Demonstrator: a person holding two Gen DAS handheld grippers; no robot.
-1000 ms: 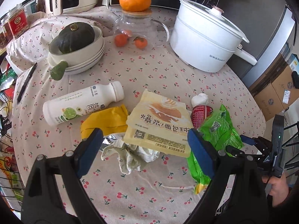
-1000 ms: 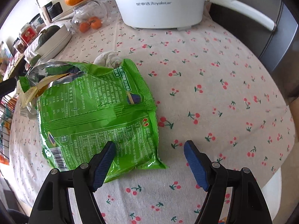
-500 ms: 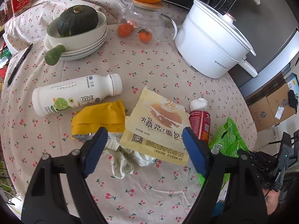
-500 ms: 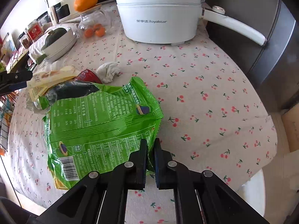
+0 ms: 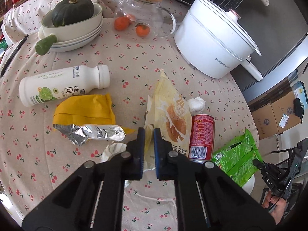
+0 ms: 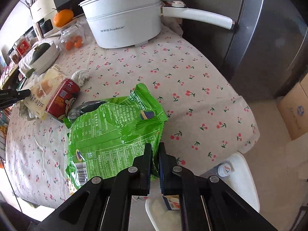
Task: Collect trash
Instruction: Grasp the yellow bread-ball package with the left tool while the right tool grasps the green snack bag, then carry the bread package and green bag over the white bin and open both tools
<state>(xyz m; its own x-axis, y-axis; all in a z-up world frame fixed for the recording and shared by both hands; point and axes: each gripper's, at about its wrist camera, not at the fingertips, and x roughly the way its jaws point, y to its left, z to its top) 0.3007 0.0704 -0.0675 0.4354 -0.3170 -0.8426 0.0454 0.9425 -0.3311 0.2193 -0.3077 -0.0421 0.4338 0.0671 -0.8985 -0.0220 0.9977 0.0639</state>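
Note:
My left gripper is shut on the near edge of a pale yellow bread bag, which is lifted and crumpled. My right gripper is shut on the corner of a green snack bag, pulled toward the table's edge; the bag also shows in the left wrist view. A red can lies beside the bread bag. A yellow foil wrapper, a white bottle and crumpled tissues lie on the cherry-print tablecloth.
A white electric pot stands at the back right. A glass jar with oranges and stacked bowls holding a green squash stand at the back. A white bin with trash sits below the table edge. Cardboard boxes stand on the floor.
The left gripper closed on the bread bag and raised it. The right gripper, shut on the green bag since half a second ago, has pulled it back toward the table's edge.

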